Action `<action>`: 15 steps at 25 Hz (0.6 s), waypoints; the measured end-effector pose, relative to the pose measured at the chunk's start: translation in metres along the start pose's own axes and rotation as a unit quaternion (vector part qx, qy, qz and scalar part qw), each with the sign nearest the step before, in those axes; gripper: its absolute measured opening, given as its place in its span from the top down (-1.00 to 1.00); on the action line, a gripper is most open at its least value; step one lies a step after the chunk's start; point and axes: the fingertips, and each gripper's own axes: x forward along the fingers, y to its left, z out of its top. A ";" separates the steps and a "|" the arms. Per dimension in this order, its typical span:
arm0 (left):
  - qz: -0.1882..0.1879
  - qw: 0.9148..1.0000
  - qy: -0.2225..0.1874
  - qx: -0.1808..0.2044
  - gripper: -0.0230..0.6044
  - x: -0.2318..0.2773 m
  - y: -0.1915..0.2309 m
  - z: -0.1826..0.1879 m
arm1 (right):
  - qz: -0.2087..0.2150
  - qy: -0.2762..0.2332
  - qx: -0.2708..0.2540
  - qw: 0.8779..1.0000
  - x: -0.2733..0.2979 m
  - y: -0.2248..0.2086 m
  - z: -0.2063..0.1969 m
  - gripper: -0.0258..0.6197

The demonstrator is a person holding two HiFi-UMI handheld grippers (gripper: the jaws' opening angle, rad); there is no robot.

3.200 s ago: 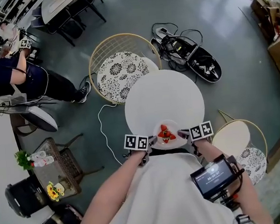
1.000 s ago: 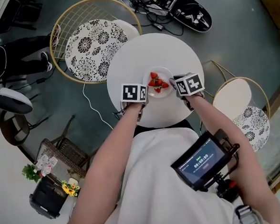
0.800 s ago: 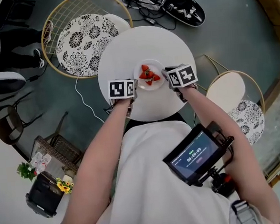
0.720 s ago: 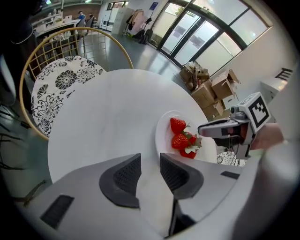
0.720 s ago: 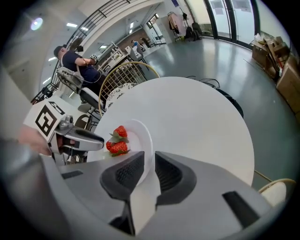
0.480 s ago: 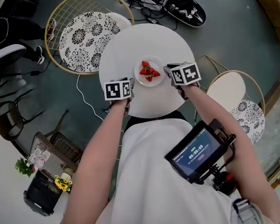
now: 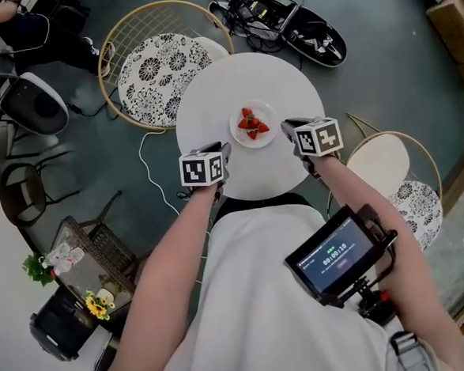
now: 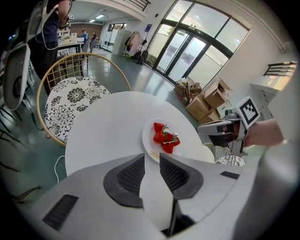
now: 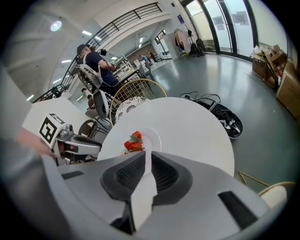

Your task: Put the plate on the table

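The small white round plate (image 7: 265, 138) sits flat on the round white tabletop (image 7: 265, 74), a little towards your side of its middle, with a cluster of red strawberries (image 7: 251, 124) on it. It lies between your two hands. From the left claw (image 8: 151, 159) it is ahead and off to the right. From the right claw (image 9: 146, 157) it is ahead and slightly to the left. Being round, the plate has no long axis to line up with.

In the head view the right claw's tips look just beside the plate's rim. The left claw sits slightly further off and nearer to you, over the tabletop's near edge. Neither touches the plate.

Both claws show only a narrow gap between their ribbed pads. Nothing is held in either, and only bare tabletop shows through each gap.

Judged from this, the plate is already down where the task wants it. If you draw your hands away, the right one has less room, so avoid nudging the rim.
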 end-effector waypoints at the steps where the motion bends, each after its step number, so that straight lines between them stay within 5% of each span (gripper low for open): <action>1: -0.002 1.000 -0.006 0.002 0.59 -0.004 -0.004 -0.002 | 0.003 -0.004 0.000 1.000 -0.004 0.002 0.000 0.78; 9: -0.029 0.998 -0.053 0.032 0.59 -0.034 -0.046 -0.014 | 0.039 -0.043 -0.005 0.998 -0.041 0.030 0.001 0.88; 15: -0.095 0.985 -0.125 0.069 0.59 -0.063 -0.100 0.002 | 0.091 -0.080 -0.021 0.992 -0.077 0.060 0.015 0.88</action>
